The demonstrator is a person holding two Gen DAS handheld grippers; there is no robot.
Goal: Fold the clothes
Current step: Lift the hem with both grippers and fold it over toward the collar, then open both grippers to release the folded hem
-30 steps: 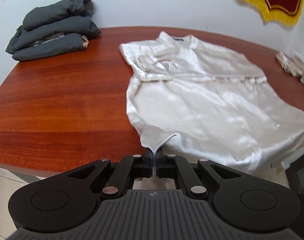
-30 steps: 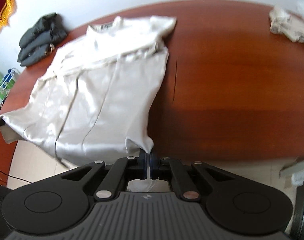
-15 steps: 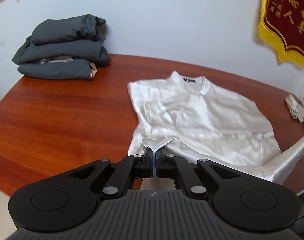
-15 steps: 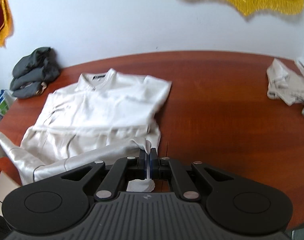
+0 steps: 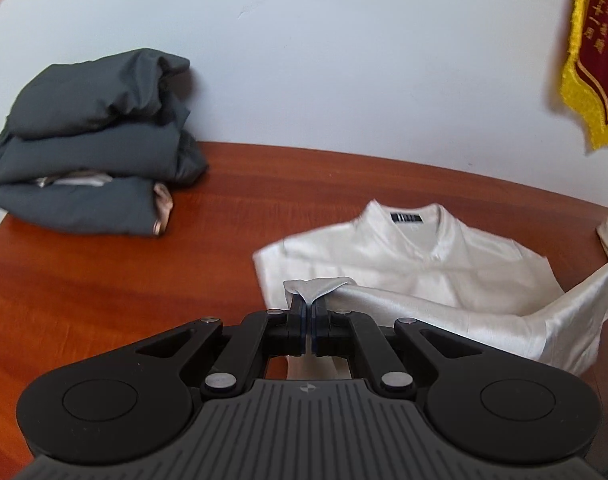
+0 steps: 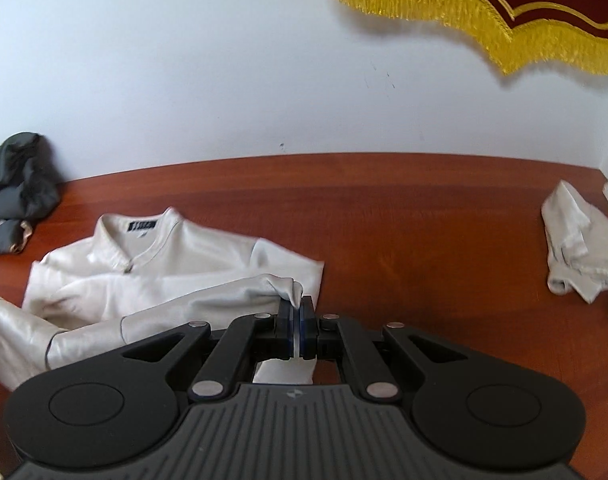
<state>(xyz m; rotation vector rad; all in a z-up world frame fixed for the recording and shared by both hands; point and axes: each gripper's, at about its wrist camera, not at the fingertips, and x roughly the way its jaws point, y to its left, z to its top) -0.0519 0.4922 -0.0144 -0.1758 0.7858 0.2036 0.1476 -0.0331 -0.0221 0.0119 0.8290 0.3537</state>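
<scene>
Both claws, left (image 5: 307, 312) and right (image 6: 296, 308), pinch the white shirt's (image 5: 415, 264) hem; its dark neck label (image 5: 407, 217) is unreadable.

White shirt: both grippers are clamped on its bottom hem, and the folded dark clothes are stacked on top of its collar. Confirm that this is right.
Not quite. The folded dark clothes are not on the collar; they are stacked on the bare table, well apart from the white shirt, as the left wrist view shows. The rest holds: the left gripper and right gripper are both clamped on its bottom hem.

Bright, even daylight with soft shadows; fisheye bending at the edges, slight motion blur throughout.
</scene>
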